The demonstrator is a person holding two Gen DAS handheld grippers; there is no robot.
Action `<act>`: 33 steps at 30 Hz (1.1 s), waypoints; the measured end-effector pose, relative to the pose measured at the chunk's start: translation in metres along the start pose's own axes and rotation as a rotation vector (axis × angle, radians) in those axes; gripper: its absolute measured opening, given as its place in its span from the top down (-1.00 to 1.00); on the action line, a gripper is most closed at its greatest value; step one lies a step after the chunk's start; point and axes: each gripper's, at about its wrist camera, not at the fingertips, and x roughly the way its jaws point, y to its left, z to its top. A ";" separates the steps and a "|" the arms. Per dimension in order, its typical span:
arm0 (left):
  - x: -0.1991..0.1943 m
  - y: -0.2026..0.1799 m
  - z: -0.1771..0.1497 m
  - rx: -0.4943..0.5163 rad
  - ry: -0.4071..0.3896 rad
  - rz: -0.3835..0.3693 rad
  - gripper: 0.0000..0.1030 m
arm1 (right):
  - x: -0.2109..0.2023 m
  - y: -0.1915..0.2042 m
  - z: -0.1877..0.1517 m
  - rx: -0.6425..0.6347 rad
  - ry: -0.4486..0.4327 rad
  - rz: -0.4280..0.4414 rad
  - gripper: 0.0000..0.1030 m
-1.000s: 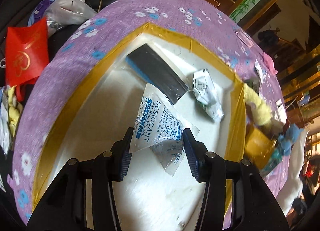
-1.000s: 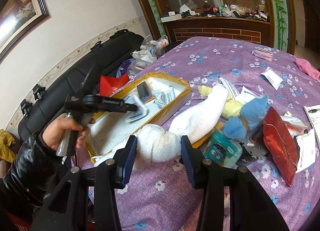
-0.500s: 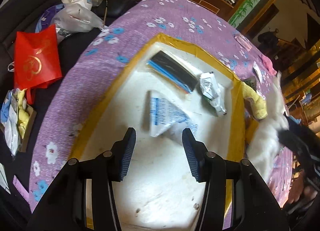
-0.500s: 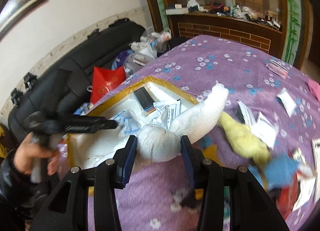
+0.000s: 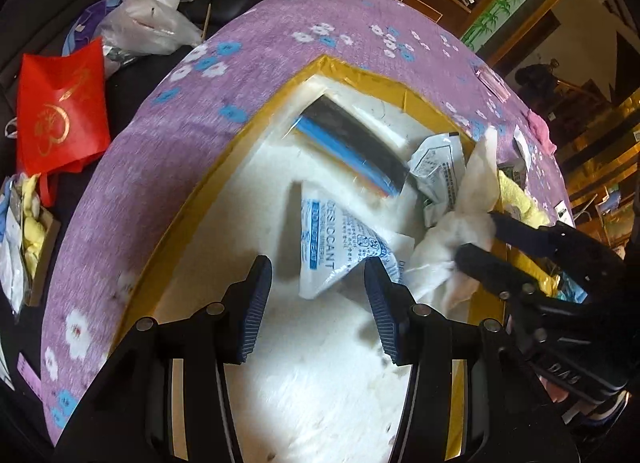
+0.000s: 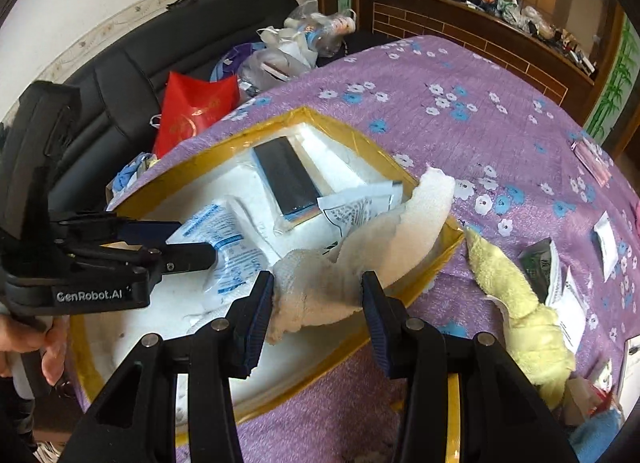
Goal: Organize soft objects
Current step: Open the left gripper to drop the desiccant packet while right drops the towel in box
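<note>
- Step in hand: white towel going into the gold-rimmed box (image 6: 432,263). Right tool (image 6: 316,303) is clamped on the bunched end of the white towel (image 6: 400,231), which drapes over the box's right rim; the far end sticks up at centre-right of the right wrist view.
- Same towel shows in the left wrist view at right of centre (image 5: 460,231), with the right tool (image 5: 492,251) coming in from the lower right.
- Left tool (image 5: 316,295) is wide and holding nothing, low centre of its frame, over the box's white lining. Desiccant packet (image 5: 336,247) lies just beyond its fingertips, not gripped.
- Other box contents: black and blue flat pack (image 5: 352,143) toward the upper corner, crumpled printed sachet (image 5: 436,171) beside the towel.
- Yellow towel (image 6: 516,299) lies outside the box on the purple flowered table (image 6: 440,111), lower right of the right wrist view.
- Next move, my read: carry the towel's tail fully inside the rim, then release. Risk: tail hangs over the edge and drags back out.
- Versus 1.0 s ago: left tool then had the desiccant packet between its fingers; now it lies loose. Towel lay outside beside the box; now it crosses the rim.
</note>
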 end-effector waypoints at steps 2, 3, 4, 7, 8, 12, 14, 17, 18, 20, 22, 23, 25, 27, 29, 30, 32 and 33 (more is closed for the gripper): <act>0.004 -0.003 0.005 0.001 -0.005 -0.003 0.06 | 0.005 -0.005 0.002 0.023 -0.002 -0.002 0.15; 0.005 -0.004 0.008 0.000 -0.010 -0.003 0.06 | 0.005 -0.006 0.002 0.031 -0.009 -0.004 0.15; 0.006 -0.005 0.010 -0.001 -0.013 -0.003 0.06 | 0.006 -0.007 0.003 0.033 -0.017 -0.010 0.15; 0.006 -0.006 0.013 -0.003 -0.027 0.002 0.06 | 0.005 -0.008 0.003 0.038 -0.032 -0.009 0.10; 0.005 -0.006 0.013 -0.002 -0.032 0.004 0.06 | 0.004 -0.008 0.003 0.038 -0.039 -0.007 0.08; -0.007 -0.005 0.009 0.004 -0.080 0.020 0.05 | -0.003 -0.008 0.002 0.039 -0.077 -0.005 -0.22; -0.015 -0.005 0.006 0.005 -0.105 0.017 0.04 | -0.009 -0.007 0.002 0.034 -0.101 0.000 -0.40; -0.028 -0.008 -0.002 0.021 -0.144 0.039 0.04 | -0.023 -0.004 -0.002 0.029 -0.134 0.000 -0.44; -0.034 -0.011 -0.007 0.036 -0.165 0.058 0.04 | -0.032 -0.004 -0.005 0.027 -0.155 -0.002 -0.44; -0.043 -0.016 -0.014 0.061 -0.197 0.091 0.04 | -0.043 -0.004 -0.009 0.028 -0.182 -0.009 -0.44; -0.050 -0.022 -0.023 0.080 -0.226 0.124 0.04 | -0.056 -0.005 -0.014 0.036 -0.208 0.001 -0.44; -0.052 -0.023 -0.027 0.085 -0.234 0.135 0.04 | -0.061 -0.005 -0.017 0.042 -0.218 0.009 -0.44; -0.056 -0.028 -0.034 0.097 -0.249 0.156 0.04 | -0.071 -0.007 -0.024 0.060 -0.233 0.018 -0.50; -0.060 -0.034 -0.041 0.113 -0.259 0.182 0.03 | -0.078 -0.009 -0.030 0.075 -0.238 0.030 -0.55; -0.062 -0.041 -0.046 0.129 -0.263 0.200 -0.06 | -0.084 -0.011 -0.035 0.091 -0.241 0.047 -0.55; -0.063 -0.043 -0.049 0.137 -0.266 0.202 -0.17 | -0.088 -0.011 -0.039 0.098 -0.244 0.058 -0.55; -0.066 -0.048 -0.056 0.148 -0.267 0.198 -0.24 | -0.095 -0.013 -0.046 0.104 -0.250 0.078 -0.57; -0.067 -0.051 -0.059 0.151 -0.258 0.192 -0.24 | -0.099 -0.015 -0.050 0.108 -0.255 0.090 -0.63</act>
